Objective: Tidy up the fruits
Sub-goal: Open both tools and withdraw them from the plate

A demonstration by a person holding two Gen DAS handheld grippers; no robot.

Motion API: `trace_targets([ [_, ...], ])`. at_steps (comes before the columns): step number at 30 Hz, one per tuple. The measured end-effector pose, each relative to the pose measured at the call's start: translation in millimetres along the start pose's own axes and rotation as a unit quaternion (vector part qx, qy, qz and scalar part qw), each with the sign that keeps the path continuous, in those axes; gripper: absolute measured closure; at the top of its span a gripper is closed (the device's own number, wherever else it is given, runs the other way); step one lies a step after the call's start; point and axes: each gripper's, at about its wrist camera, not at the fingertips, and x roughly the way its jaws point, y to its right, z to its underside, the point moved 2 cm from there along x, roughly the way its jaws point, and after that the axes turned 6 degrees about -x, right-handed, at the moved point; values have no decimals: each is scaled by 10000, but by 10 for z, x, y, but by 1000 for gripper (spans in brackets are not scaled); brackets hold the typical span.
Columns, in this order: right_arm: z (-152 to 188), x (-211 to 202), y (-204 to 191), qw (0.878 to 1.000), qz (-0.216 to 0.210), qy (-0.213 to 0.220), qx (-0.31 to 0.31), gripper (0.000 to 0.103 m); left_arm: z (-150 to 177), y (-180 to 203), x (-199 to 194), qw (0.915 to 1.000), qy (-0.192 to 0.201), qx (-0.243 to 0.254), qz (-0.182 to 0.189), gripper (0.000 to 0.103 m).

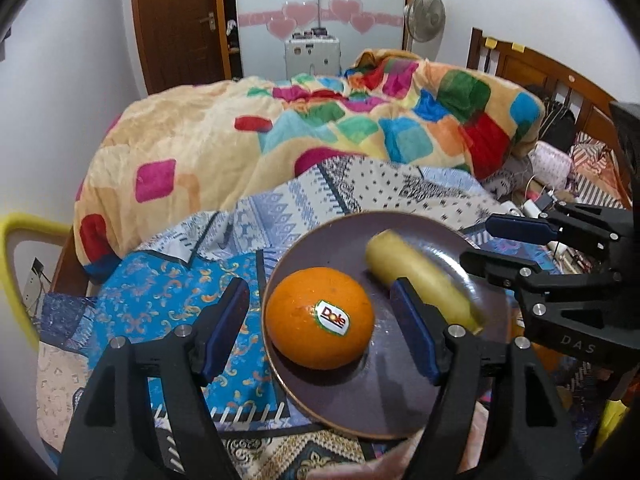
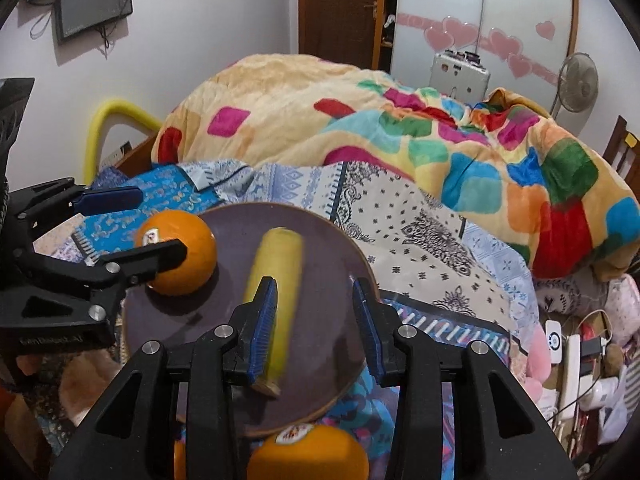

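A dark purple plate point(image 1: 400, 396) point(image 2: 320, 240) lies on the patterned bedspread. On it sit an orange point(image 1: 320, 318) point(image 2: 180, 254) with a Dole sticker and a blurred banana point(image 1: 424, 280) point(image 2: 276, 296). My left gripper point(image 1: 320, 332) is open, its fingers on either side of the orange without touching it. My right gripper point(image 2: 314, 328) is open above the plate, the banana beside its left finger. It also shows in the left wrist view point(image 1: 480, 244). A second orange point(image 2: 308, 456) lies below the plate's near edge.
A heaped colourful blanket point(image 1: 320, 128) fills the bed behind the plate. Chargers and cables point(image 2: 576, 352) clutter the right side. A yellow chair frame point(image 1: 12, 272) stands at the left. A wooden headboard point(image 1: 540, 68) is at the right.
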Motion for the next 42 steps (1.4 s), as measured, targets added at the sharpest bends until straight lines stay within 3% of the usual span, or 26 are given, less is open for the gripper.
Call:
trace_targets([
  [3, 21, -145, 11, 9998, 71, 156, 52, 53, 12, 10, -138, 9999, 94, -16, 35, 26],
  [14, 190, -689, -123, 9973, 423, 584, -153, 51, 253, 120, -612, 9996, 262, 92, 60, 20],
  [17, 269, -819, -189, 9962, 467, 703, -196, 46, 343, 156, -696, 9996, 241, 101, 67, 20],
  [24, 487, -995, -278, 9956, 464, 792, -205, 44, 614, 259, -815, 9998, 97, 138, 100, 20],
  [39, 930, -997, -168, 9983, 316, 480, 119, 44, 917, 460, -518, 9989, -420, 191, 117, 20],
  [42, 976, -959, -148, 9986, 269, 424, 160, 44, 933, 486, -420, 9985, -476, 242, 77, 25],
])
